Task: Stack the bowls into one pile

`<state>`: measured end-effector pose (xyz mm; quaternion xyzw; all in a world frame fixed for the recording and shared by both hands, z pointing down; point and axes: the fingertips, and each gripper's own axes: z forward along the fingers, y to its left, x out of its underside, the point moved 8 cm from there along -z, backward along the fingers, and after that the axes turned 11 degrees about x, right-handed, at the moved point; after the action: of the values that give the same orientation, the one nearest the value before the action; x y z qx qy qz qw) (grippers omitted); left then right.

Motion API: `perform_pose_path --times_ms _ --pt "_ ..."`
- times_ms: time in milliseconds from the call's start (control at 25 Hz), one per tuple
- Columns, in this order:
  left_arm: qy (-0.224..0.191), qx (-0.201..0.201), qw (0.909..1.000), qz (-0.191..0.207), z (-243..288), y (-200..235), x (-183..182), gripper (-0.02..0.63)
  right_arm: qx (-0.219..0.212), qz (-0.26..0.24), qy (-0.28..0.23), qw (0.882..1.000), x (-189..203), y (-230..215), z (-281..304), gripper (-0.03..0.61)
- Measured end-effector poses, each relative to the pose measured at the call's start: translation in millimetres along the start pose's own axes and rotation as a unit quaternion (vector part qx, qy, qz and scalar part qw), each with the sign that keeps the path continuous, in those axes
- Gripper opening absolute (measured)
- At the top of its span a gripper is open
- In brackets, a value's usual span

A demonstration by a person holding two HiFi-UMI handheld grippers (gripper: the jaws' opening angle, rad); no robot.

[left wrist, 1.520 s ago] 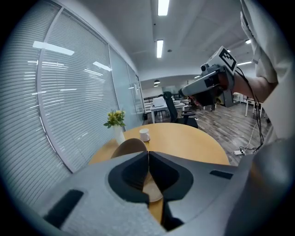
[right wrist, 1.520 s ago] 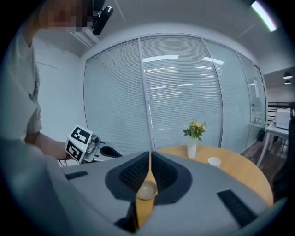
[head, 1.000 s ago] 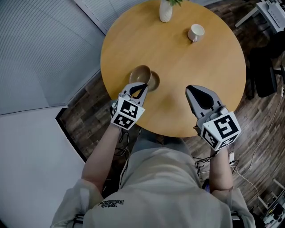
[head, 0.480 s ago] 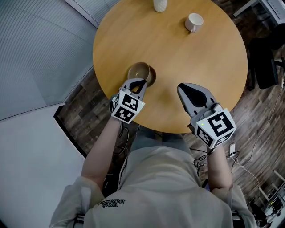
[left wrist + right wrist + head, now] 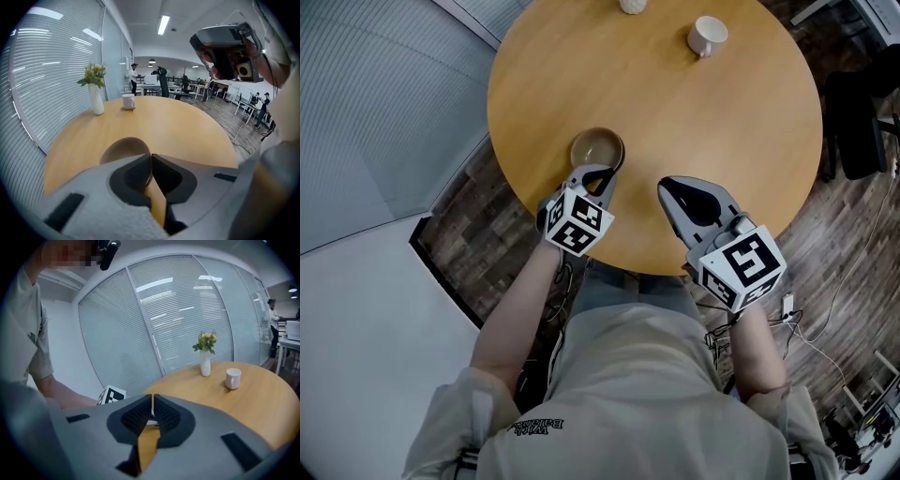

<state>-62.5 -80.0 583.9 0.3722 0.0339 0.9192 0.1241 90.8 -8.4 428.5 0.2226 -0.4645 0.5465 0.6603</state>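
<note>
Where fingers (image 5: pixel 133 177) together (left), bowl rim (image 5: pixel 118 142).

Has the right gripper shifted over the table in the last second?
Yes. The right gripper has come left, nearer the bowls and farther from the mug.

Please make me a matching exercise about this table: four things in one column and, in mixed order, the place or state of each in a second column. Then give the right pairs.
Column A
1. brown bowl
2. white mug
3. vase
4. right gripper

Column B
a. holds yellow flowers
b. jaws together, nothing between them
c. rim pinched by the left gripper
d. far side of the table, has a handle

Pairs: 1-c, 2-d, 3-a, 4-b
</note>
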Motion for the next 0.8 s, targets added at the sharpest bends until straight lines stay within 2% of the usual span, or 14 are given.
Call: perform_pose_path --times_ms 200,360,520,800 --pt "0.01 0.002 0.9998 -0.019 13.1 -0.9 9.5 0.025 -0.019 0.008 0.011 1.0 9.2 9.7 6.7 0.034" --pt "-0.009 0.002 0.999 -0.044 12.7 -3.4 16.2 0.026 -0.026 0.013 0.019 0.999 18.0 17.5 6.5 0.034" --pt "-0.018 0.001 0.9985 -0.051 6.6 -7.2 18.1 0.026 -0.031 0.018 0.021 0.999 20.8 19.3 5.0 0.034" --pt "-0.055 -0.034 0.9962 -0.058 -28.8 -7.5 5.2 0.025 -0.033 0.021 0.015 0.999 15.9 22.9 1.8 0.034"
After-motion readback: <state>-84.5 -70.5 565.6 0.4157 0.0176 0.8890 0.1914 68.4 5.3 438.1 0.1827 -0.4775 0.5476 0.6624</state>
